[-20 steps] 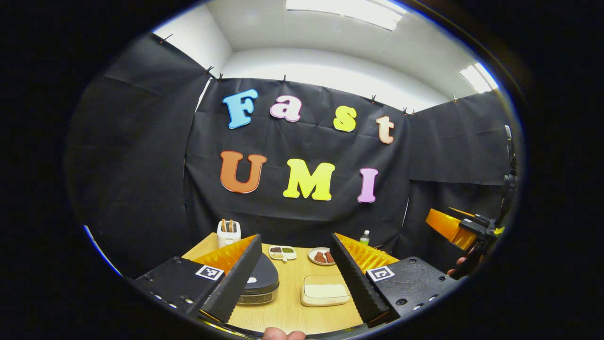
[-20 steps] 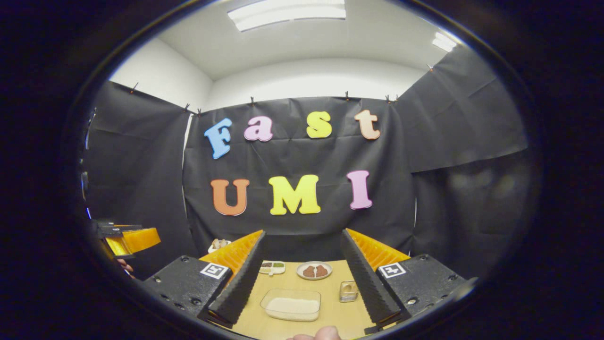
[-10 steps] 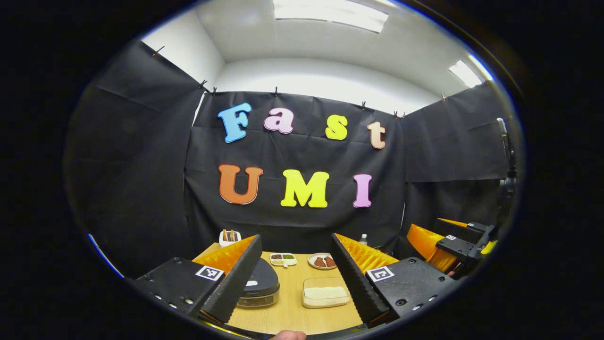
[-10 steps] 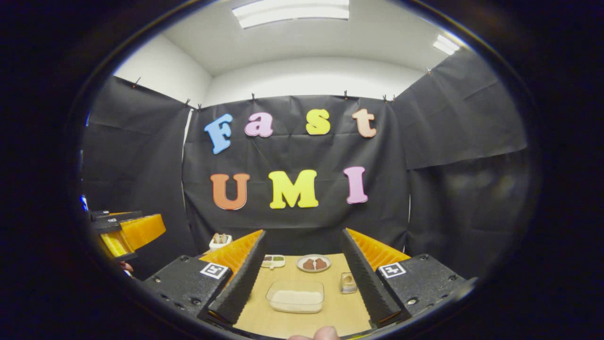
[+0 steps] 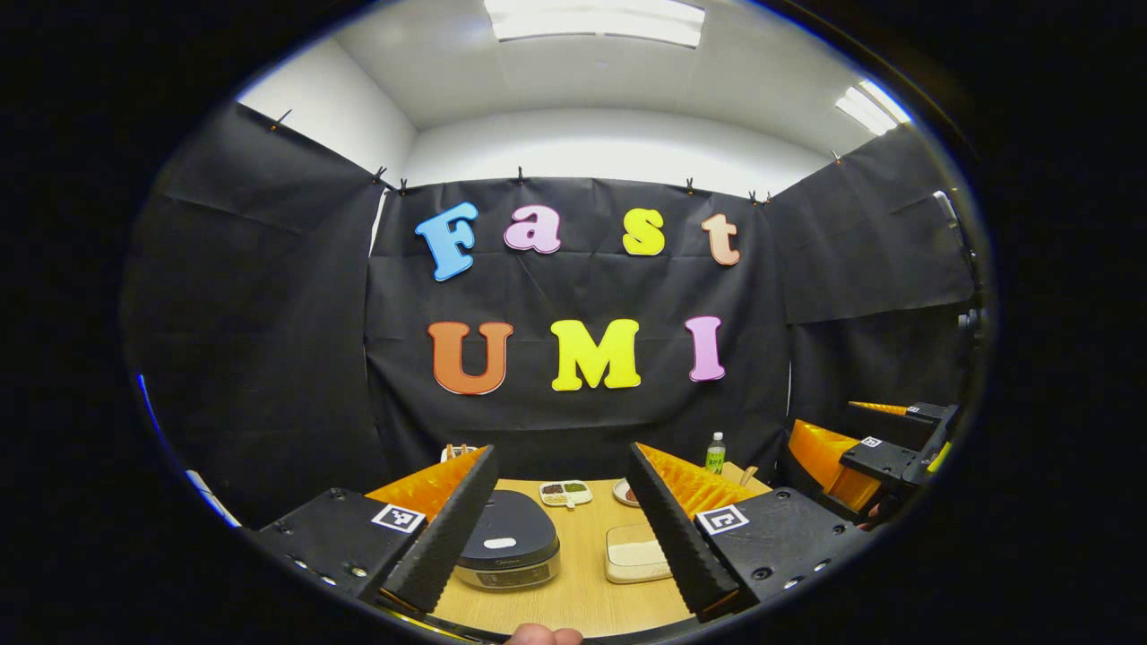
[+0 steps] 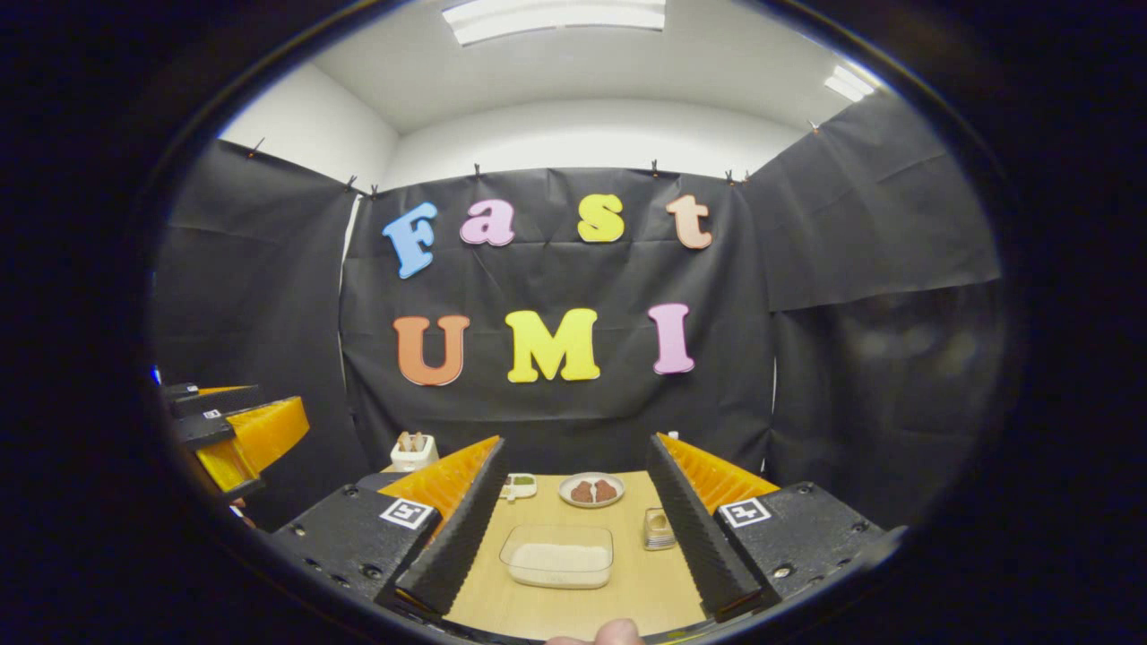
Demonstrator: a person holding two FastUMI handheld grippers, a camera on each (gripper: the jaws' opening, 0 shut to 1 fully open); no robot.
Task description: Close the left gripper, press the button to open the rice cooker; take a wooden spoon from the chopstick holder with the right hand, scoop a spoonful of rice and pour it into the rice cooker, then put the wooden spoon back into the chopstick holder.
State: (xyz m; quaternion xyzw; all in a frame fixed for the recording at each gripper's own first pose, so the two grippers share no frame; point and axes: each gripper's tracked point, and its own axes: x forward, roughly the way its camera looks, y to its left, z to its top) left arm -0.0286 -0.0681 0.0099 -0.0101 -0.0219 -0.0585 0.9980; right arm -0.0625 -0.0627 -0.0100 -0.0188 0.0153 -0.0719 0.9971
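The rice cooker (image 5: 506,546) sits on the wooden table (image 5: 582,600) with its dark lid down and a pale button on top. It lies low in the gap of my left gripper (image 5: 561,466), which is open and hangs above the table's near edge. A clear box of rice (image 6: 557,555) lies between the fingers of my right gripper (image 6: 575,448), also open and empty. The white chopstick holder (image 6: 413,451) with wooden spoon handles stands at the table's far left. The rice box (image 5: 634,554) is right of the cooker.
At the back lie a sectioned dish (image 5: 565,493) and a plate with brown pieces (image 6: 591,490). A green bottle (image 5: 714,453) stands far right, and a small stacked item (image 6: 659,528) is right of the rice box. Black cloth walls the booth.
The left gripper's view has swung so more of the cooker shows in its gap and the holder slips behind its left finger. The right gripper has drifted slightly. Both stay open.
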